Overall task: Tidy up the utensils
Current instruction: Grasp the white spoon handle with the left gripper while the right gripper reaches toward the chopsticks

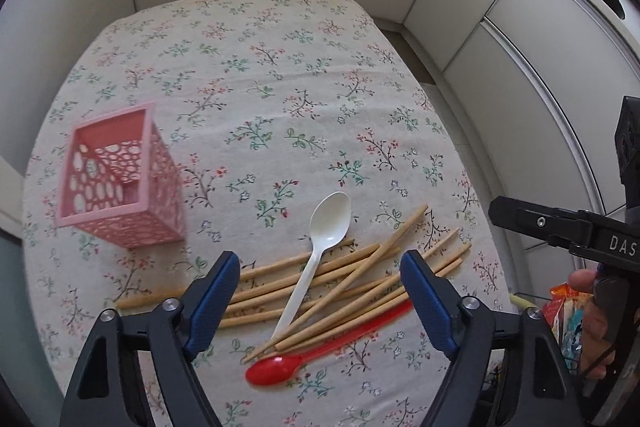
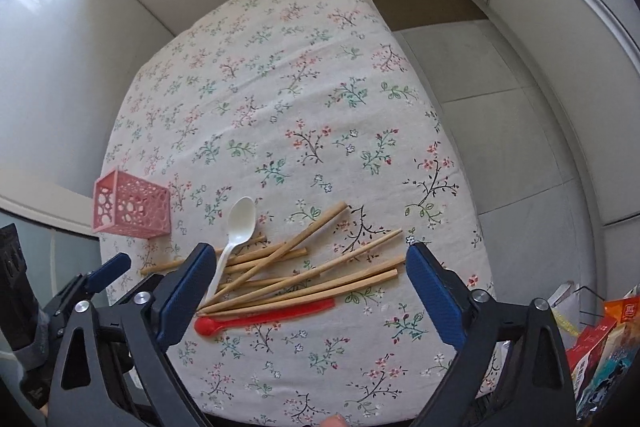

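1. Pink basket (image 1: 120, 179) empty at surface (image 1: 280, 67) left edge.
2. Chopsticks (image 1: 340, 283), white spoon (image 1: 320, 247), red spoon (image 1: 320, 351) heaped near front.
3. Left tongs (image 1: 320, 303) and right tongs (image 2: 312, 291) spread wide above heap, gripping nothing.

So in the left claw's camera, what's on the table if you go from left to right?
Pink basket → white spoon → the other claw poking in at the right edge. The chopsticks and red spoon lie crisscrossed under the white spoon, so they have no clear place in the order.

Pink perforated basket (image 1: 120, 175), white spoon (image 1: 320, 247), red spoon (image 1: 304, 355), tan chopsticks (image 1: 360, 279), floral white tablecloth (image 1: 260, 87)
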